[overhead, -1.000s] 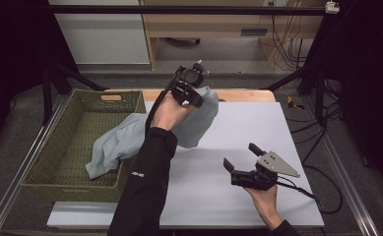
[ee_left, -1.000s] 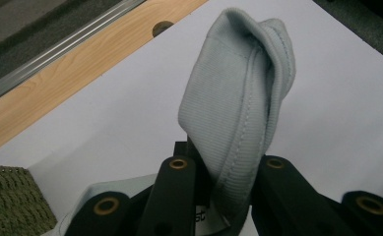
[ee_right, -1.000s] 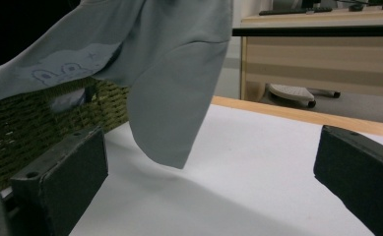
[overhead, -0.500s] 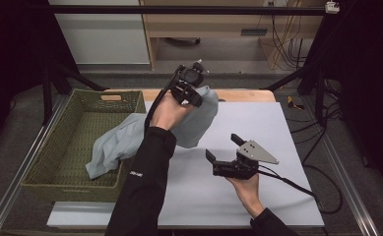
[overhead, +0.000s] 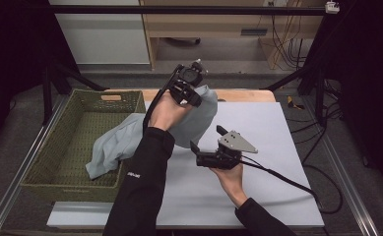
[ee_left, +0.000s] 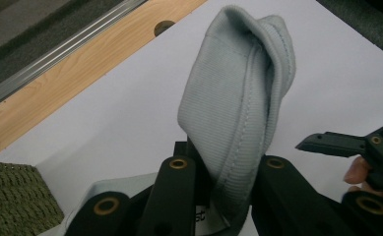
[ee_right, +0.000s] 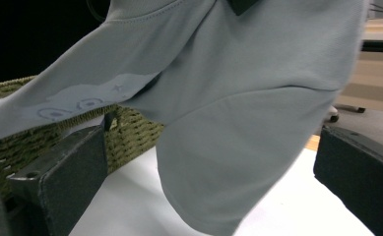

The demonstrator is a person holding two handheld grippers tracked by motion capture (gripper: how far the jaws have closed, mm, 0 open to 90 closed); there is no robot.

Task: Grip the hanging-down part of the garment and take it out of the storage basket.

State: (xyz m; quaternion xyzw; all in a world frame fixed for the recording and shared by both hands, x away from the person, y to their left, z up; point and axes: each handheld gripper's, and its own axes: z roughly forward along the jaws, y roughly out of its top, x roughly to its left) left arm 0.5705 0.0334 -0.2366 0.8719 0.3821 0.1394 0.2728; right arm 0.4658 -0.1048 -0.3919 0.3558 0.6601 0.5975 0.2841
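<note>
Scene: a person at a table (overhead: 287,147) works a hand-held gripper in each hand; a basket (overhead: 56,162) stands at the table's left edge.
Work in hand: lifting a shirt (overhead: 130,142) out of the basket and onto the table.
Left gripper (overhead: 188,88): raised above the far middle of the table, jaws clamped narrow on a bunched fold of the shirt; the left gripper view shows the cloth pinched between its jaws (ee_left: 238,147).
Right gripper (overhead: 206,140): low over the table's middle, jaws wide apart and holding nothing; they point at the hanging cloth, which sits between them in the right gripper view (ee_right: 228,147) but is not gripped.
Shirt, place: its top hangs from the left gripper, its middle drapes over the basket's near-right rim, its tail lies inside the basket.
Done so far, as I judge: the shirt is gripped and partly lifted out.
Left to do, as I judge: a second grip with the right gripper, then pulling the tail clear and laying the shirt flat.
Shirt, material: soft pale grey-blue knit, fine ribbed weave, stitched hem, a faint light print on one part.
Basket: olive-green woven, rectangular, open top, handle slot in the far wall.
Table: smooth white sheet over a light wood top.
Grippers: hard black jaws with brass-coloured rivets.
</note>
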